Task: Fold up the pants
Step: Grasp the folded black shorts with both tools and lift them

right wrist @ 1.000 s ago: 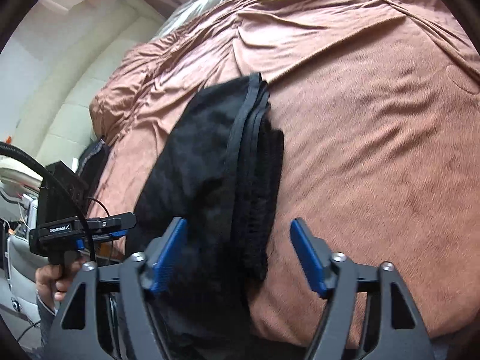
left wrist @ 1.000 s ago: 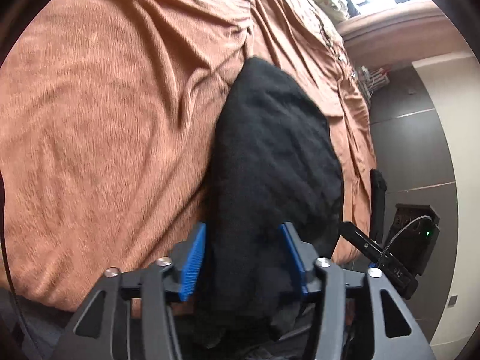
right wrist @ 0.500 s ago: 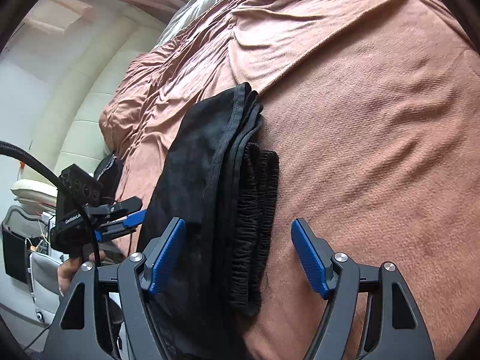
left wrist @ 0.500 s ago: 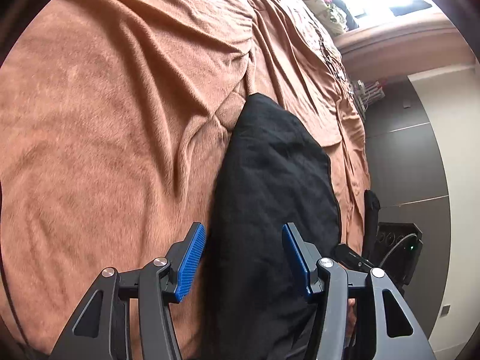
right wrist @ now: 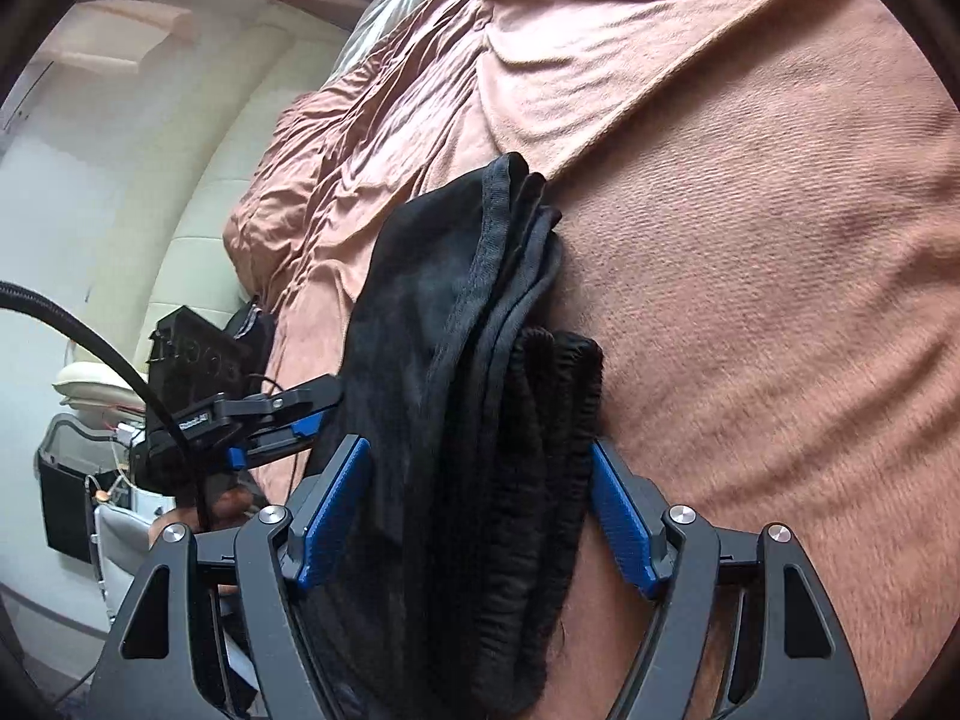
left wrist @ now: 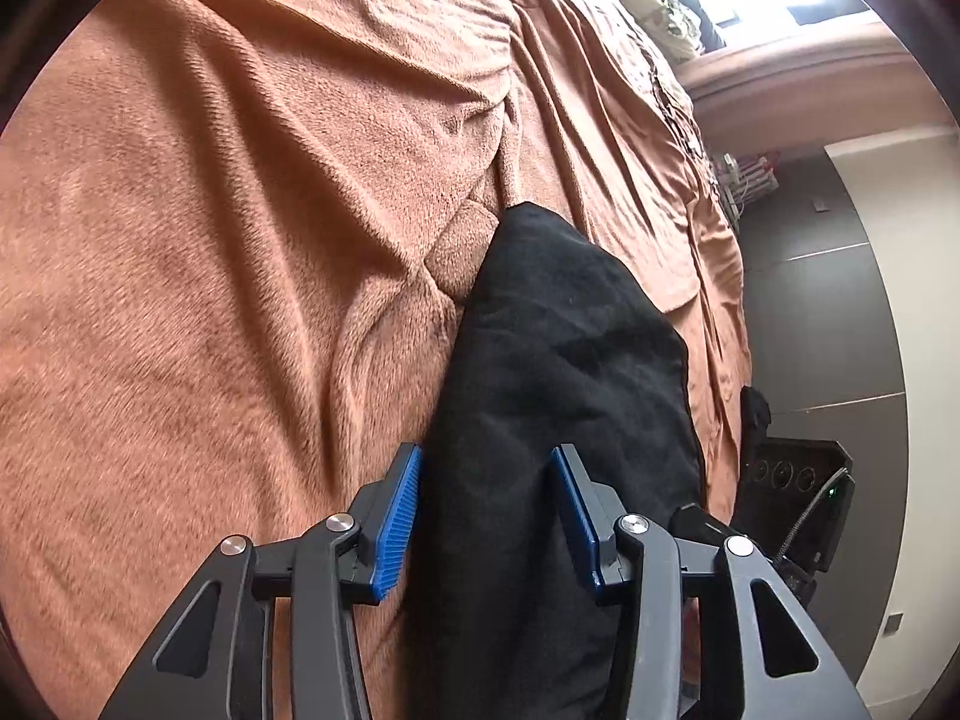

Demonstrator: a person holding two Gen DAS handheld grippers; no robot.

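Note:
The black pants lie folded into a thick bundle on the brown blanket. My left gripper is open, its blue pads on either side of the bundle's near end. In the right wrist view the pants show stacked hems and a ribbed waistband. My right gripper is open and straddles that end of the bundle. The left gripper shows at the bundle's other side.
The blanket covers a bed with wrinkles and a raised fold beside the pants. A dark cabinet and a black device stand past the bed edge. A padded headboard is at the left.
Both grippers have moved forward over the bundle, so the pants now sit between the pads. The right gripper's pads have come closer together around the waistband end.

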